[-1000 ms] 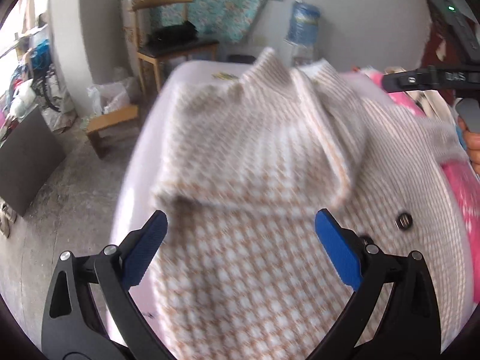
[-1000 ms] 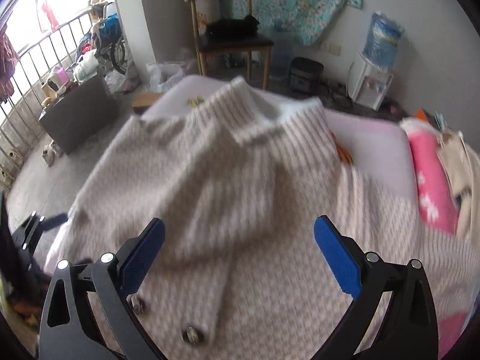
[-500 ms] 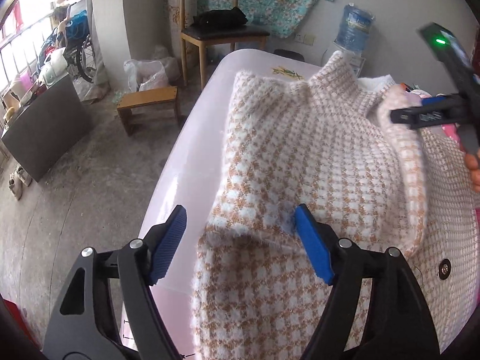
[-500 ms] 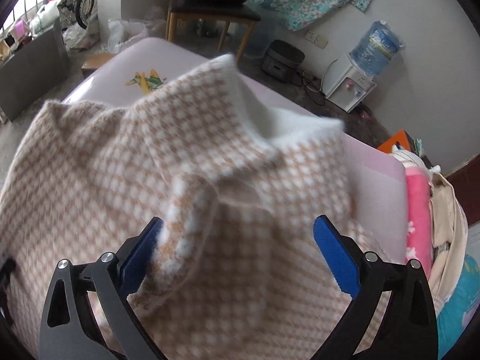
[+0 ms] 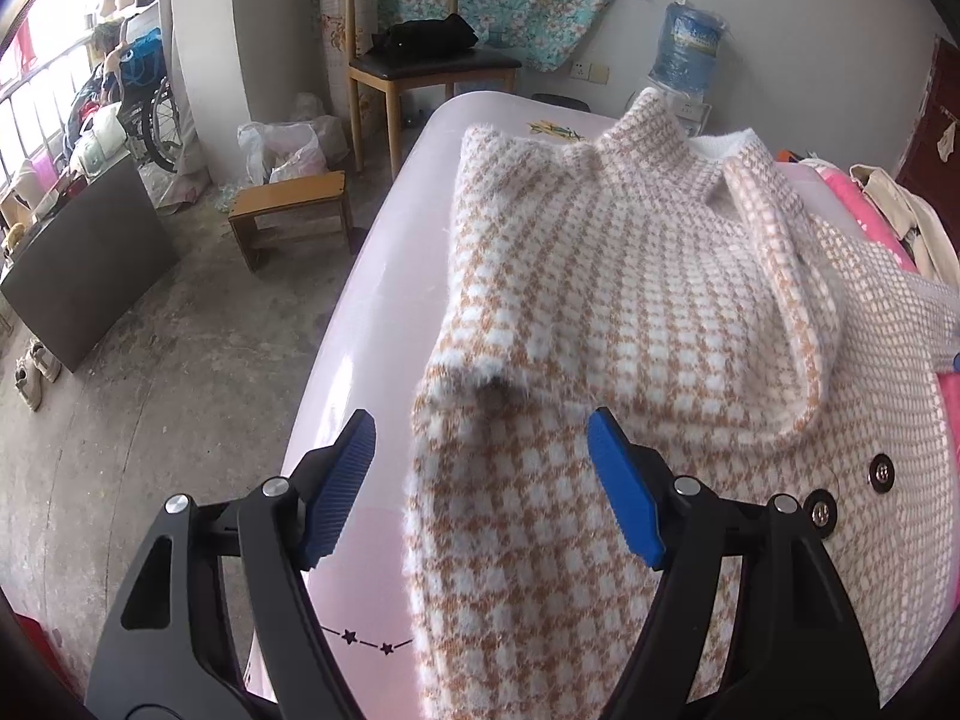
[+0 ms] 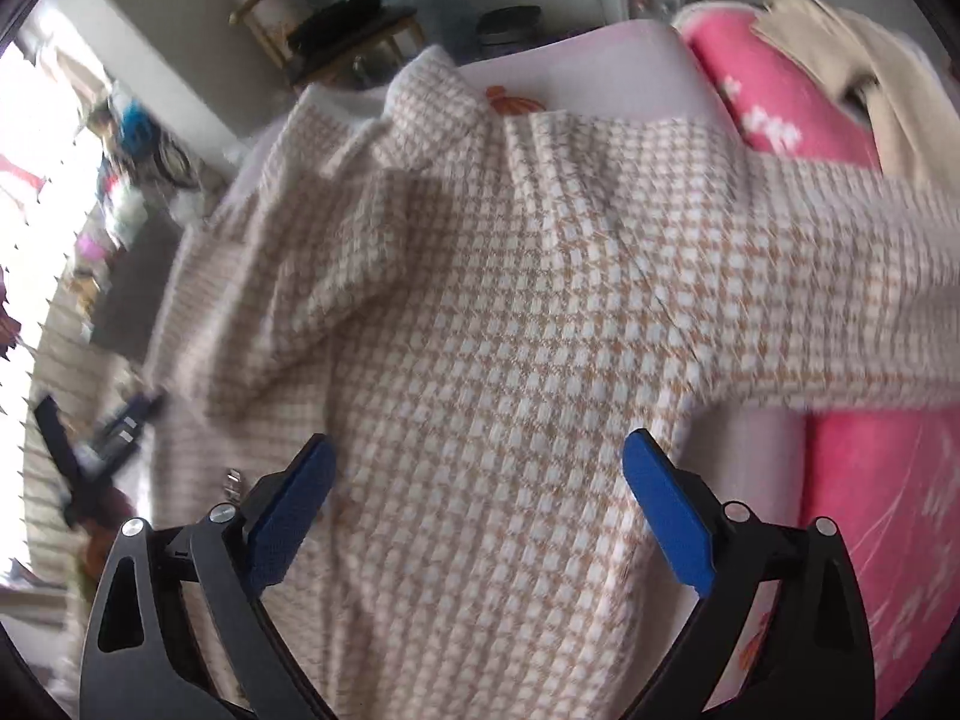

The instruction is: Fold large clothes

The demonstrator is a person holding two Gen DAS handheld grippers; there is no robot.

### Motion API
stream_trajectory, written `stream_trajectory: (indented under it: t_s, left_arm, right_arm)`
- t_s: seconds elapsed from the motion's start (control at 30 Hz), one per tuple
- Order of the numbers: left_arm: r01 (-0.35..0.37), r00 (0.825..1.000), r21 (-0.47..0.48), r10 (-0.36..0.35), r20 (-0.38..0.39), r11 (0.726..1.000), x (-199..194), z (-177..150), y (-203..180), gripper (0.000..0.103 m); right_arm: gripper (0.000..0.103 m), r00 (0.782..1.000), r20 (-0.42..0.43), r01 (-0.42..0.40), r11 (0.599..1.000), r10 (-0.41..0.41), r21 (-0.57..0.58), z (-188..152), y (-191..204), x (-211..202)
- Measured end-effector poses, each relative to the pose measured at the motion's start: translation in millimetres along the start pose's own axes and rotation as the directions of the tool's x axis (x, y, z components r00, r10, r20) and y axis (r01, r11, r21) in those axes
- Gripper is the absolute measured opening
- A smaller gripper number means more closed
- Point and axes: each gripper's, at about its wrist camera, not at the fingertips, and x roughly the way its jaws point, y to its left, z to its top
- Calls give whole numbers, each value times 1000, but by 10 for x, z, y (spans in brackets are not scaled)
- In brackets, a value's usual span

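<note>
Houndstooth cardigan, tan and white, lies spread over the pale pink table; the cardigan is taken as the landmark for all places below.

Left sleeve is folded across the cardigan's front, its cuff lying near the garment's left edge, just short of bare tabletop. Collar points toward the far end of the table. Two dark snap buttons show on the front panel, to the right of the folded sleeve.

Left gripper hangs over the cardigan's left edge, just on the near side of the cuff. Jaws stand apart; the left pad is over bare table, the right pad over the knit. Neither pad presses the fabric, nothing is clamped. The jaws have just been closing partway, with only the garment's edge below the gap.

Right gripper hangs over the cardigan's lower front. Jaws wide apart, nothing gripped. The right wrist view is motion-blurred. The right sleeve stretches out sideways from the body and lies partly over a pink blanket beside the cardigan.

Beyond the collar end: wooden chair with a dark item on the seat, and a water bottle. Off the cardigan's left side, on the floor, a low wooden stool.
</note>
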Motion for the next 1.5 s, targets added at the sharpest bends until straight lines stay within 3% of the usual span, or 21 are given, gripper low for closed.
stream_trajectory:
  t_s: [0.13, 0.3, 0.43, 0.53, 0.57, 0.6, 0.67, 0.73, 0.83, 0.93, 1.0, 1.07, 1.13, 1.27, 1.4, 1.5]
  left_arm:
    - [-12, 1000, 2, 12, 4, 1000, 18, 26, -54, 70]
    - [-24, 999, -29, 25, 22, 999, 73, 84, -69, 70]
    - [-23, 1000, -57, 23, 11, 998, 153, 69, -70, 70]
    - [-19, 1000, -66, 20, 11, 998, 180, 40, -64, 70]
    - [-16, 1000, -69, 16, 9, 997, 188, 35, -57, 70]
    - [-10, 1000, -72, 11, 10, 997, 191, 32, -48, 70]
    - [0, 1000, -75, 1, 12, 997, 185, 15, -28, 70]
    - [16, 1000, -78, -15, 16, 997, 177, 7, -11, 70]
    - [44, 999, -75, -42, 25, 996, 144, -6, 4, 70]
    - [52, 998, -55, -50, 37, 997, 86, -17, -13, 70]
    - [52, 998, -39, -50, 39, 998, 52, -28, -31, 70]
    - [46, 998, -29, -45, 34, 999, 30, -43, -41, 70]
    - [41, 999, -18, -40, 28, 999, 11, -57, -46, 70]
    - [19, 1000, 3, -19, 17, 1000, -16, -89, -36, 70]
    - [-17, 1000, 10, 17, -5, 1000, 10, -126, -37, 70]
    - [-25, 1000, 8, 25, -10, 1000, 24, -153, -38, 70]
  right_arm:
    - [92, 995, 93, 45, 994, -35, -104, 299, 468, -35]
    - [92, 992, 96, 108, 964, -87, -245, 810, 1281, 455]
    - [92, 973, 78, 229, 922, -216, -313, 1145, 1797, 1078]
    - [90, 939, 25, 332, 887, -343, -320, 1278, 1878, 1555]
    - [71, 929, 21, 356, 875, -370, -327, 1279, 1862, 1614]
    - [60, 926, 8, 359, 873, -378, -329, 1267, 1820, 1641]
    - [18, 953, 0, 291, 910, -304, -295, 1205, 1714, 1490]
    - [14, 973, 51, 231, 924, -226, -305, 1031, 1630, 1110]
    - [14, 982, 134, 173, 932, -137, -320, 639, 1440, 455]
    - [15, 988, 133, 118, 952, -83, -284, 267, 1099, 48]
    - [19, 997, 40, 78, 971, -70, -226, -39, 740, -10]
    - [30, 995, -71, 57, 985, -69, -161, -233, 404, 71]
    - [36, 993, -120, 10, 998, -17, -59, -367, 55, 56]
    - [54, 993, -50, -103, 992, 107, 69, -355, -247, -68]
    - [55, 994, -64, -87, 995, 90, 52, -156, -177, 137]
    - [55, 995, -93, -23, 999, 27, 40, -51, -109, 425]
